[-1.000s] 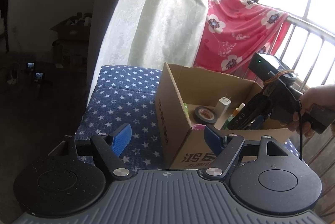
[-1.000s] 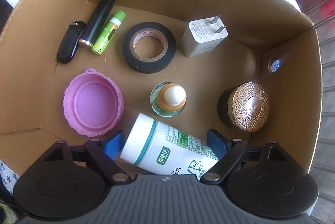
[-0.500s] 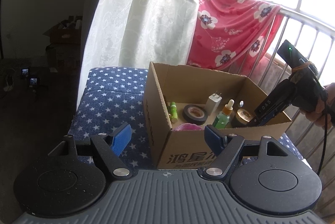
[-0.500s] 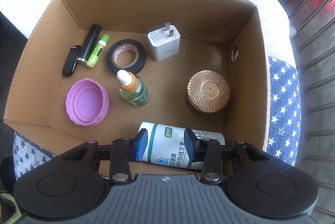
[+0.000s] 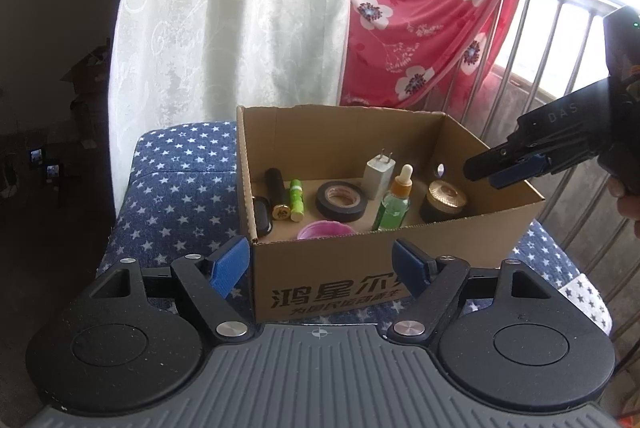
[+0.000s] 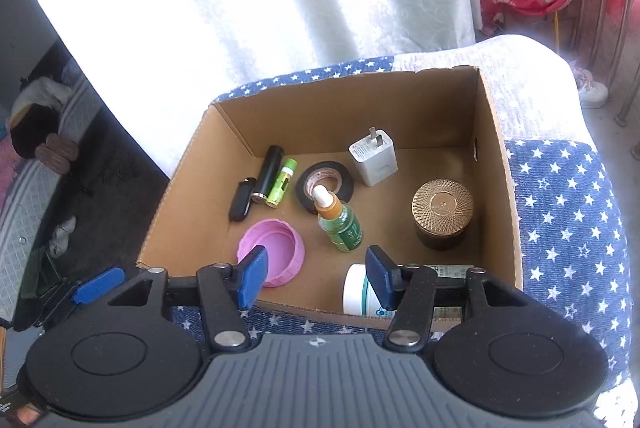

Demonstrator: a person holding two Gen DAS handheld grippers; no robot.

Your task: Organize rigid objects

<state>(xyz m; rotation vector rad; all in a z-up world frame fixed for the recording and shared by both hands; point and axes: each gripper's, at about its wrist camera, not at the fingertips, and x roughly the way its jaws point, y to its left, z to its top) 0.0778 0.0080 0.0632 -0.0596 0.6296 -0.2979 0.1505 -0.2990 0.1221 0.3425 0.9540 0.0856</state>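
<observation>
The right gripper (image 6: 316, 278) has pulled up and back from the box (image 6: 498, 164); a second ago it hung low over the white bottle (image 6: 356, 294), which now lies on the floor just beyond its jaws. Those jaws are opening, with nothing between them. The left gripper (image 5: 320, 264) has backed off too, its jaws opening and empty, the box just ahead. Inside sit nine things: one bottle, one dropper bottle (image 6: 340, 220), one pink lid (image 6: 276, 248), one tape roll (image 6: 326, 184), one charger (image 6: 374, 158), one gold-lidded jar (image 6: 442, 214), three small sticks.

A brown box (image 6: 496, 164) sits on a blue cloth with white stars (image 6: 560, 196). Inside: pink lid (image 6: 280, 248), green bottle (image 6: 344, 224), black tape (image 6: 344, 184).
</observation>
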